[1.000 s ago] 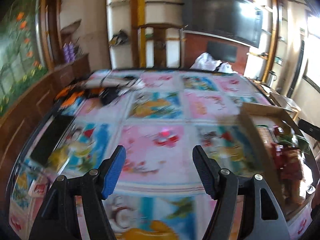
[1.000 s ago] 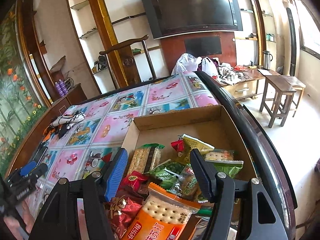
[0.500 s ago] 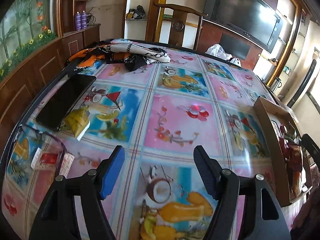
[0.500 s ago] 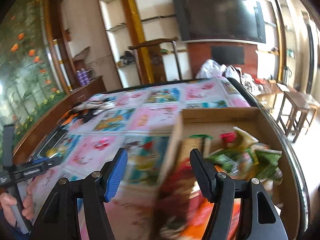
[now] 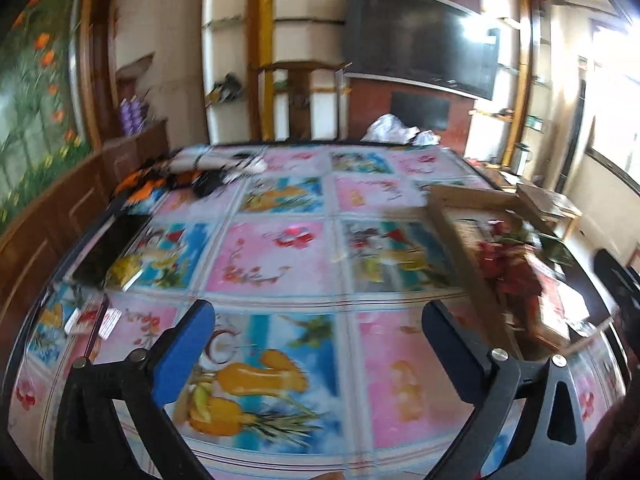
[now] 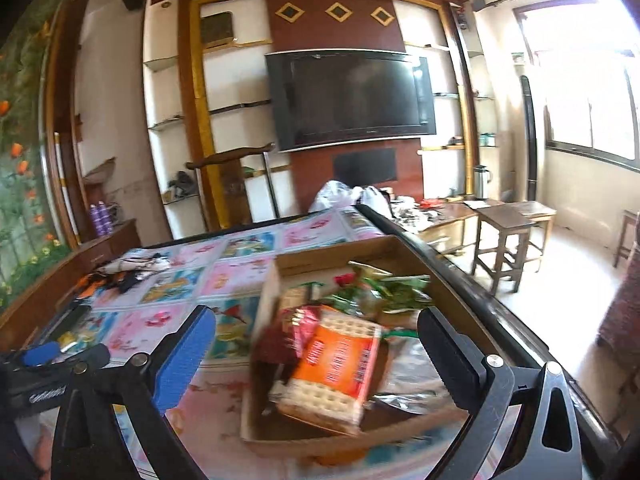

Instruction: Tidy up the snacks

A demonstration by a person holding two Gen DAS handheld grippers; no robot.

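The cardboard box (image 6: 360, 252) of snacks sits at the right edge of the table (image 5: 280, 256), its open top showing an orange cracker pack (image 6: 336, 364) lying uppermost at the near end, red wrappers (image 6: 296, 324) just beside it and green packets (image 6: 384, 288) toward the far wall. The right gripper (image 6: 316, 356) hovers over the box's near end, jaws spread wide, holding nothing. The left gripper (image 5: 320, 352) hangs above the near middle of the patterned tablecloth, jaws equally wide and empty. A dark phone (image 5: 108, 248) lies by the left edge; crumpled cloth (image 5: 192, 172) fills the far left corner.
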